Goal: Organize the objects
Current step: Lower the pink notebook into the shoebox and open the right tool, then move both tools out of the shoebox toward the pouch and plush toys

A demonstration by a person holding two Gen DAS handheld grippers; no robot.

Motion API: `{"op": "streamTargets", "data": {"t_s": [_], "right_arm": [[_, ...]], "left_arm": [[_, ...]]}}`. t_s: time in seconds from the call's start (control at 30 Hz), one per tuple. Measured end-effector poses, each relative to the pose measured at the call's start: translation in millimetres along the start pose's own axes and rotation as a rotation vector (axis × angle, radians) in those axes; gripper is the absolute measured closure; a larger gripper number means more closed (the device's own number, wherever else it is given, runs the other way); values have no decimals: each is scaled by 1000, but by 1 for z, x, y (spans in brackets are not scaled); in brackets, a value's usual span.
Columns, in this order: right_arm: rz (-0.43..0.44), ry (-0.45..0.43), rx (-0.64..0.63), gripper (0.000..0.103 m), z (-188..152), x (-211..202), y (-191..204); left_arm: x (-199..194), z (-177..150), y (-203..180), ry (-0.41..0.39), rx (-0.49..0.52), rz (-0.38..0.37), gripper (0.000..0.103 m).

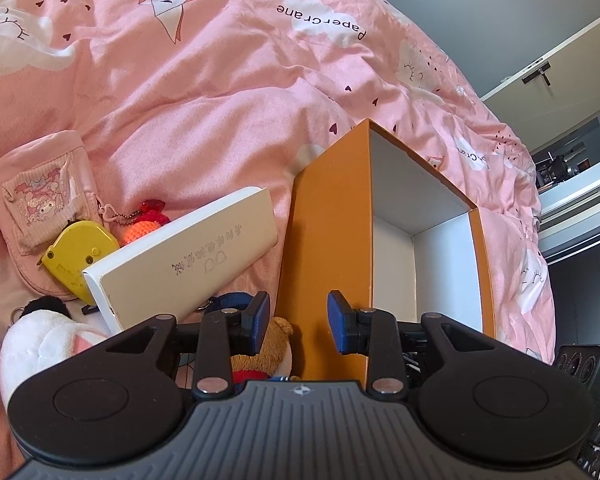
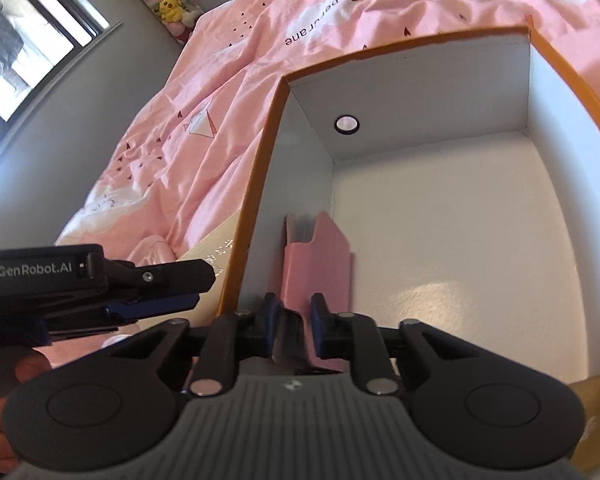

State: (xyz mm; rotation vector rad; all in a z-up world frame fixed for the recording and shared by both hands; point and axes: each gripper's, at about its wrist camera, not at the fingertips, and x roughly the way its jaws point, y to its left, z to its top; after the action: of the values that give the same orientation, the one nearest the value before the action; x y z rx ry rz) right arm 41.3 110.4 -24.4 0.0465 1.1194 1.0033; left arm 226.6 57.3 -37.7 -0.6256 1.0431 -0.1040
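Pink case (image 2: 318,268) in box (image 2: 440,208): R wrist view only.

A bedroom in a home. A bed takes up most of both views, spread with a rumpled pink duvet (image 1: 204,92) printed with clouds, hearts and paper cranes. Soft toys (image 2: 168,2) are piled at its far corner against a grey wall, beside a window (image 2: 24,40). On the bedding lie personal bits: a pink pouch (image 1: 40,196), a teddy (image 1: 276,344), a white plush (image 1: 44,348) and a yellow tape measure (image 1: 80,256). A pale wardrobe door (image 1: 560,52) with a dark handle stands past the bed.
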Motion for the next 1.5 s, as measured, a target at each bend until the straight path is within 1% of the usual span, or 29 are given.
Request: {"op": "streamTargets", "data": {"t_s": [0.1, 0.2, 0.33, 0.43, 0.5, 0.6, 0.77, 0.87, 0.93, 1.07, 1.13, 1.17, 1.2, 1.27, 1.43, 1.5], "right_arm": [[26, -7, 50, 95, -2, -3, -4], [30, -10, 53, 97, -3, -1, -5], [14, -17, 39, 97, -4, 4, 0], [1, -28, 27, 97, -4, 1, 0], [-7, -36, 26, 95, -5, 0, 1], [-24, -60, 18, 92, -5, -4, 1], [-50, -87, 8, 92, -4, -10, 3], [-56, -113, -10, 92, -6, -20, 9], [-56, -140, -30, 91, -6, -30, 17], [-60, -194, -92, 91, -5, -47, 39], [-48, -212, -125, 91, -6, -54, 53], [-39, -217, -141, 89, -7, -56, 60], [-30, -218, -156, 86, -9, -58, 67], [-15, -215, -183, 82, -12, -58, 79], [6, -159, -251, 82, -21, -43, 109], [-4, -129, -275, 82, -24, -33, 120]], "left_arm": [[-1, -1, 1, 0, 2, 3, 66], [-1, -3, 1, 3, 8, 9, 66], [-1, -4, 0, 9, 5, 8, 66], [-6, -5, -1, -2, 17, 7, 66], [-10, -5, -1, -9, 21, 9, 66], [-14, -4, 1, -13, 19, 9, 66], [-24, -2, 1, -20, 29, 14, 66], [-36, 2, 0, -21, 57, 20, 66], [-47, 6, -2, -27, 98, 37, 66], [-72, 13, -2, -51, 191, 98, 66], [-86, 16, 2, -58, 228, 124, 66], [-93, 17, 5, -61, 242, 134, 66], [-99, 18, 8, -60, 255, 144, 66], [-112, 20, 16, -59, 279, 163, 66], [-137, 19, 39, -53, 304, 212, 66], [-141, 20, 49, -48, 311, 224, 66]]}}
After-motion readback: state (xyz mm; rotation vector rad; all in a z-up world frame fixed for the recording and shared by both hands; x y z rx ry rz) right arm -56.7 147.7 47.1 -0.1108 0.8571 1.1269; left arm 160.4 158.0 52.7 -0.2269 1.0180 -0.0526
